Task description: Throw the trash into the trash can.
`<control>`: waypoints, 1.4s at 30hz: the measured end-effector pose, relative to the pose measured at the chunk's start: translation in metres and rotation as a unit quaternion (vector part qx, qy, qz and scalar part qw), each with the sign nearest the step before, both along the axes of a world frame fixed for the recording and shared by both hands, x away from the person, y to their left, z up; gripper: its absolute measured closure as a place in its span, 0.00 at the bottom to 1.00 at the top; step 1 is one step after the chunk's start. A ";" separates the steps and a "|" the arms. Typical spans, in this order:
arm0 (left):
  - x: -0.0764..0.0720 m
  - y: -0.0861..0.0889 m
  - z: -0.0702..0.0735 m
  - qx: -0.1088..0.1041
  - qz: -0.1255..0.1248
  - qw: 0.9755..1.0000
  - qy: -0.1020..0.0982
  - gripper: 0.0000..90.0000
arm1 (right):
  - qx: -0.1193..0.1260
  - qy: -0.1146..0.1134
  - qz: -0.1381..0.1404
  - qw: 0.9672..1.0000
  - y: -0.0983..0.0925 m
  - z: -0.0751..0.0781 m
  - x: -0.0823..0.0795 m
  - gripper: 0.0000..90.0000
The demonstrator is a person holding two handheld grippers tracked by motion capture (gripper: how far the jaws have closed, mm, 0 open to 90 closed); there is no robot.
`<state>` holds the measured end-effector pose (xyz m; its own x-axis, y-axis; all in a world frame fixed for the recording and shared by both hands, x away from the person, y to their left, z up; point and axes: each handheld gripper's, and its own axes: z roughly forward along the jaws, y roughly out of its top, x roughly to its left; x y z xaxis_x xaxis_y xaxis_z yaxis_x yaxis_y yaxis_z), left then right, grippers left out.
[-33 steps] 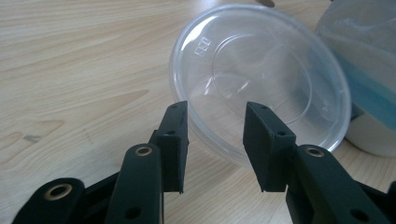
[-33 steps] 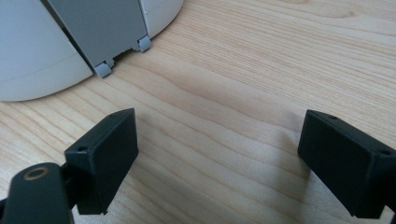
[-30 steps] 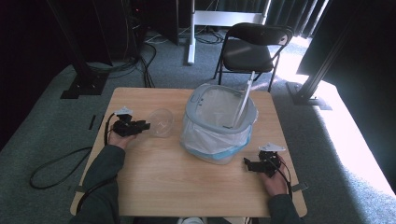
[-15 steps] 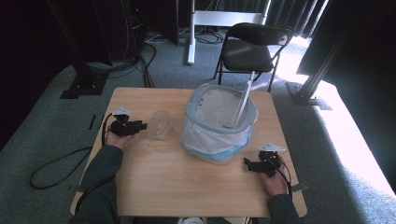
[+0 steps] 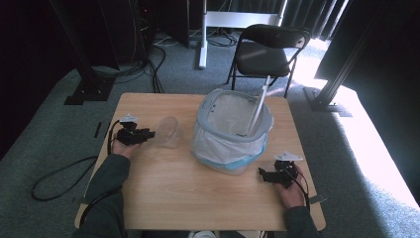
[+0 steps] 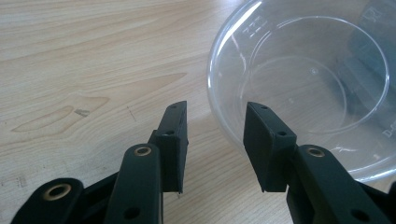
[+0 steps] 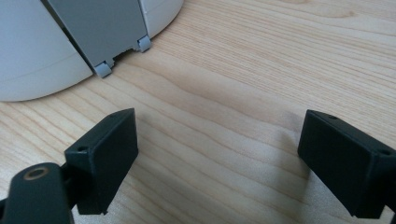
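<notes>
- We see a clear plastic cup (image 5: 169, 132) lying on its side on the wooden table (image 5: 188, 198), its mouth turned toward our left gripper (image 5: 148, 134); it looks empty.
- To its right stands a grey-rimmed bin (image 5: 233, 130) lined with a pale plastic bag (image 5: 218, 148); its flap lid (image 5: 255, 113) tilts up over the opening. Whether anything lies inside the bag we cannot tell.
- In the left gripper view, our left gripper (image 6: 215, 140) has its jaws partly apart, with bare table between them. The cup's rim (image 6: 219, 116) sits just beside the right-hand jaw; whether it touches the rim we cannot tell.
- In the right gripper view, our right gripper (image 7: 219, 163) has its jaws spread wide over bare wood, holding nothing, near the bin's base (image 7: 37, 70).
</notes>
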<state>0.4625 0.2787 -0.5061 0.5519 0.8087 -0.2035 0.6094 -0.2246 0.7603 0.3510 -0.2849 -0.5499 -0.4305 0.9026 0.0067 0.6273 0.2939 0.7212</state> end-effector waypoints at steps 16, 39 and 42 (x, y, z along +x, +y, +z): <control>0.001 -0.004 -0.004 0.018 -0.002 1.000 0.005 0.65 | 0.000 0.000 0.000 1.000 0.000 0.000 0.000 0.13; 0.005 -0.009 0.008 0.002 -0.002 1.000 -0.013 0.63 | 0.000 0.000 0.000 1.000 0.000 0.000 0.000 0.13; 0.005 -0.006 0.012 -0.008 0.007 1.000 -0.019 0.62 | 0.000 0.000 0.000 1.000 0.000 0.000 0.000 0.13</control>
<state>0.4672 0.2729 -0.4940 0.5483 0.8132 -0.1950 0.5829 -0.2045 0.7864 0.3510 -0.2849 -0.5498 -0.4306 0.9025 0.0066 0.6274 0.2941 0.7211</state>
